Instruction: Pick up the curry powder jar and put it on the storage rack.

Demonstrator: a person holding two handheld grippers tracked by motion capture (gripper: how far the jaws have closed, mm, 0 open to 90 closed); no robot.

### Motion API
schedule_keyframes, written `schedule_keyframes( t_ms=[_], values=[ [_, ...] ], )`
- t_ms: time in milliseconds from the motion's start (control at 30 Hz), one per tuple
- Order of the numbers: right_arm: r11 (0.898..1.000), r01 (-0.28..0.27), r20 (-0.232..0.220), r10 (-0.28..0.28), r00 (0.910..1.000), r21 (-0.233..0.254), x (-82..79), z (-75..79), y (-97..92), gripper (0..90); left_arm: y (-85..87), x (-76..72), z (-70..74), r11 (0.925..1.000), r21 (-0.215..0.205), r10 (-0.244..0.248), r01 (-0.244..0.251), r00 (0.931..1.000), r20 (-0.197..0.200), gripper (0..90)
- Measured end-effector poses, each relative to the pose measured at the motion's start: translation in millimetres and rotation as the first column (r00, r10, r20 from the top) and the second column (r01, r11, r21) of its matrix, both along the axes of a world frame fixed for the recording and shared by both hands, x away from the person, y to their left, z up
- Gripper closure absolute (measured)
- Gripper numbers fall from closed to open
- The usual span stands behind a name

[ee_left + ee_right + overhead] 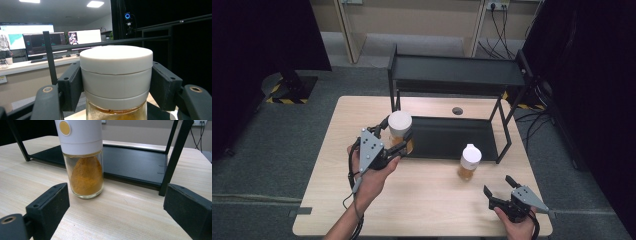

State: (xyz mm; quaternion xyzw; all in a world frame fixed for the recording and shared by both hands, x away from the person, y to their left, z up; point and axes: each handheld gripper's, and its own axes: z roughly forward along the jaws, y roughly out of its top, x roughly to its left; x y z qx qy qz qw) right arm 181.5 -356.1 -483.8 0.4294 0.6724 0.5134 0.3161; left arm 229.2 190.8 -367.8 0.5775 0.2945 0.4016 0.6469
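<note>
left claw: my left two-jaw black gripper [398,134] is clamped on the wide white lid of a glass jar with amber contents [400,126]; in the left gripper view i see both black pads [72,85] pressed flat against the sides of the lid [116,75].
right claw: my right two-jaw black gripper [501,189] hangs with its jaws spread wide and nothing between them, low over the near right part of the table; in the right gripper view its pads [48,207] stand well apart.
held jar: upright, at the front left corner of the rack's lower tray; whether its base rests on the table or is lifted i cannot tell.
second jar: a clear glass jar of orange-yellow powder with a tall white cap [469,162] stands upright on the table just in front of the tray, between my two grippers and nearer the right one; the cap carries a round yellow button [64,128].
rack: a black metal two-level shelf rack [457,72] stands at the far half of the table, its lower tray [135,162] lying flat on the wood.
table: a light wooden rectangular table [427,205] on grey carpet.
hands: my left hand [372,175] and right hand [518,227] enter from the bottom edge in the high view.
</note>
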Motion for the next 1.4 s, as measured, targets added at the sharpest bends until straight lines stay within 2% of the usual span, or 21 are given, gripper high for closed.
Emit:
schedule_keyframes(
  t_ms=[800,1400],
  values=[
    [1.000,0.000,-0.002,0.000,1.0000,-0.001,0.2,0.2,0.0,6.9,-7.5,16.9,30.5,0.9995,-0.020,0.024,-0.024,0.9993,0.027,33.5],
    [1.000,0.001,-0.002,-0.001,1.0000,-0.001,0.3,0.3,0.0,6.9,-19.8,33.4,52.8,0.9989,-0.025,0.039,-0.038,0.9981,0.047,33.6]
  ],
)
